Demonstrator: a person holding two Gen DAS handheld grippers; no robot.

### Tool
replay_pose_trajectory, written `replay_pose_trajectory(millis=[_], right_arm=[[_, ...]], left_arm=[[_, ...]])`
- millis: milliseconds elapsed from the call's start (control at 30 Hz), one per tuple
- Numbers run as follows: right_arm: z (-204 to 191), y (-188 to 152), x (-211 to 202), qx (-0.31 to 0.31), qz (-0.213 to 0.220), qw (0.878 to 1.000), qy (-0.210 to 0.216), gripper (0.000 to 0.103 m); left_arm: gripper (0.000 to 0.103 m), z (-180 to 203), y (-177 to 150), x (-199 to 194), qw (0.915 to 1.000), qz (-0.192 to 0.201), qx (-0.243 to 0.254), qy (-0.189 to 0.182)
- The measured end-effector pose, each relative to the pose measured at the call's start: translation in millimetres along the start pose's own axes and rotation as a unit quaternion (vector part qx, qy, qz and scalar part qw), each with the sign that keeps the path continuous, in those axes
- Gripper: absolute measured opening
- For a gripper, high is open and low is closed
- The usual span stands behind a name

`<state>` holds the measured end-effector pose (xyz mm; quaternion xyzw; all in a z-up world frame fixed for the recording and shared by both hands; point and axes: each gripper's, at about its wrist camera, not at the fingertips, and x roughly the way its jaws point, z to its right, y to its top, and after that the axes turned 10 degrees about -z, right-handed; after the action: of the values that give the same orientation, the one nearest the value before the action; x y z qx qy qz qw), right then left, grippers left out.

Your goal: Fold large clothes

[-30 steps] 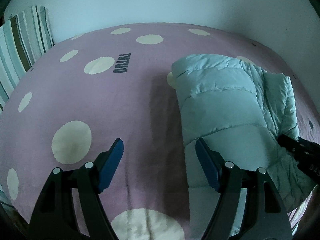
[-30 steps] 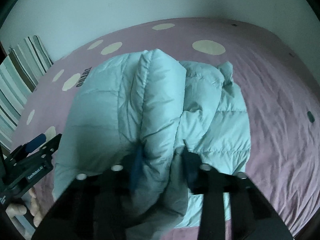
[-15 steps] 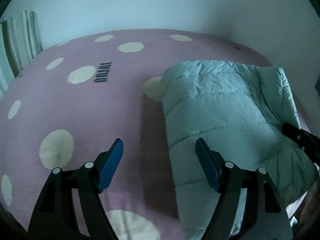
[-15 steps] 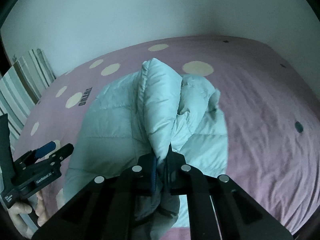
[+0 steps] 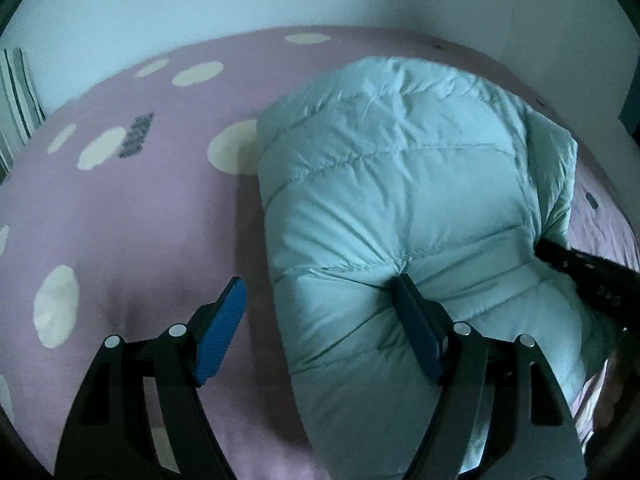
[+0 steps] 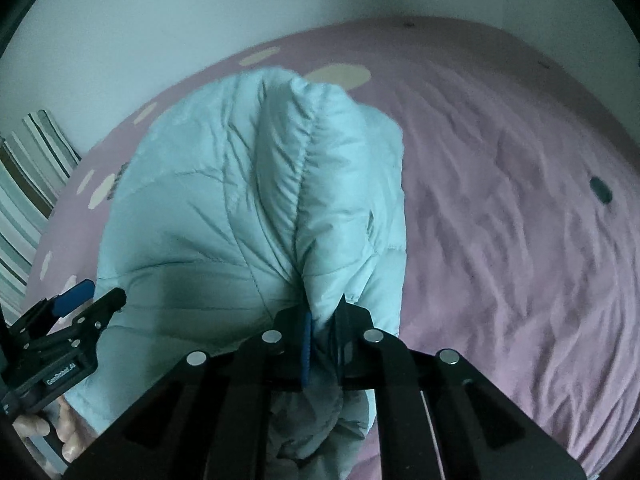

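A second ago the right gripper (image 6: pixel 322 346) stood open around a ridge of the puffy jacket (image 5: pixel 400 208); now it is clenched on that fold, bunching it up on the bed (image 5: pixel 140 220). The left gripper (image 5: pixel 320 336) has come in released, one finger denting the jacket's near edge, likely preparing a second grip for the fold.
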<state>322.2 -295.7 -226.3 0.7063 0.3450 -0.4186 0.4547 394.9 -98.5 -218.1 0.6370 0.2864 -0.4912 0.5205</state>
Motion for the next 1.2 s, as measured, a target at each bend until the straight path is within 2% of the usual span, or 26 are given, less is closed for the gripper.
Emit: replay_pose_trajectory(millis=[133, 333, 467, 667, 833, 1000, 1133, 1200], right_arm=[[9.4, 0.3, 20.1, 0.012, -0.017, 1.0, 0.019, 0.009], [12.9, 1.0, 16.3, 0.015, -0.017, 0.999, 0.026, 0.01], [12.7, -3.7, -5.0, 0.013, 0.005, 0.999, 0.029, 0.016], [9.8, -14.9, -49.8, 0.014, 0.048, 0.998, 0.029, 0.016], [-2.7, -30.4, -86.5, -0.009, 0.078, 0.996, 0.039, 0.016], [-19.6, -44.1, -67.2, -0.052, 0.04, 0.997, 0.029, 0.016], [-11.9, -48.1, -23.9, -0.042, -0.008, 0.999, 0.02, 0.016], [-9.6, -51.7, -12.1, -0.039, -0.015, 0.999, 0.02, 0.016]], left_arm=[[0.077, 2.4, 1.4, 16.9, 0.9998, -0.019, 0.007, -0.001], [0.075, 1.4, 1.9, 10.9, 0.9998, -0.008, 0.015, 0.005], [0.074, -4.0, -4.4, -14.3, 0.9998, 0.012, 0.004, 0.018], [0.074, -10.5, -18.2, -52.0, 0.9988, 0.047, -0.009, 0.013], [0.074, -8.5, -25.9, -52.4, 0.9994, 0.032, -0.008, -0.007], [0.074, -4.0, -29.4, -35.0, 0.9999, 0.012, -0.006, -0.003], [0.075, 1.1, -30.6, -20.7, 1.0, 0.0, 0.005, 0.002], [0.075, 2.9, -31.9, -12.8, 1.0, -0.005, 0.006, 0.003]])
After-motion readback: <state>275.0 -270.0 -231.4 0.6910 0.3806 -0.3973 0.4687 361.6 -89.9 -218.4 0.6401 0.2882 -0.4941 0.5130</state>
